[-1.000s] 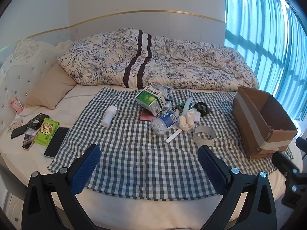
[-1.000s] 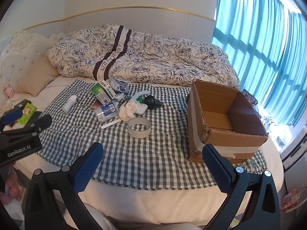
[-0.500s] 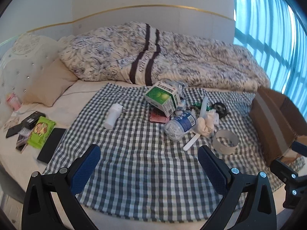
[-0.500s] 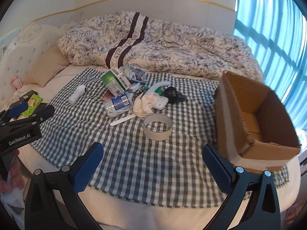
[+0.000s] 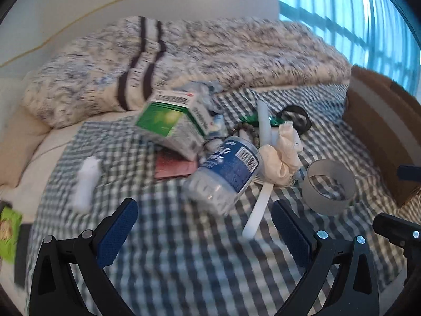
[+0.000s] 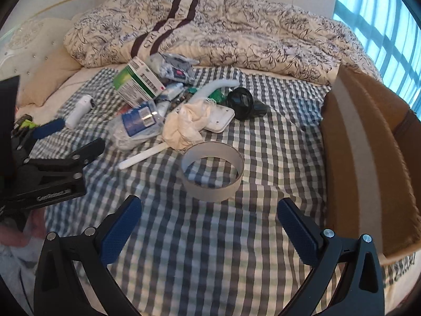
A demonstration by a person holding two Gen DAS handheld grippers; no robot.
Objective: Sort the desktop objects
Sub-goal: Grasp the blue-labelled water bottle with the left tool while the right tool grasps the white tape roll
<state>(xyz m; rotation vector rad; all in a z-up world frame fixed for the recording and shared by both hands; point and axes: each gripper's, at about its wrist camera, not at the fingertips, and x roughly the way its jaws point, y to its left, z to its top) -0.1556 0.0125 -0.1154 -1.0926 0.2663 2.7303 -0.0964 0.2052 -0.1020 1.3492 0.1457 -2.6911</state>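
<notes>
A heap of small objects lies on a checked cloth [image 5: 184,258] [image 6: 210,237] on a bed. It holds a crushed plastic bottle [image 5: 223,173] [image 6: 136,126], a green and white carton [image 5: 171,121] [image 6: 136,83], a cream cloth bundle [image 5: 281,158] [image 6: 186,126], a tape ring [image 5: 329,187] [image 6: 211,175], a white stick [image 5: 256,210] [image 6: 142,156] and a black round object [image 6: 240,102]. A small white bottle [image 5: 86,184] [image 6: 79,110] lies apart on the left. My left gripper [image 5: 205,226] is open just before the plastic bottle. My right gripper [image 6: 208,226] is open just before the tape ring.
An open cardboard box [image 6: 368,158] [image 5: 381,137] stands on the right of the cloth. A flowered duvet [image 6: 210,26] is piled behind the heap. A green packet [image 5: 8,229] and a dark phone lie at the left edge of the bed. A hand [image 6: 15,237] holds the left gripper.
Both grippers have moved forward and down towards the heap, so the bottle and the tape ring loom larger. The left wrist view is blurred from motion. Both stay open.
</notes>
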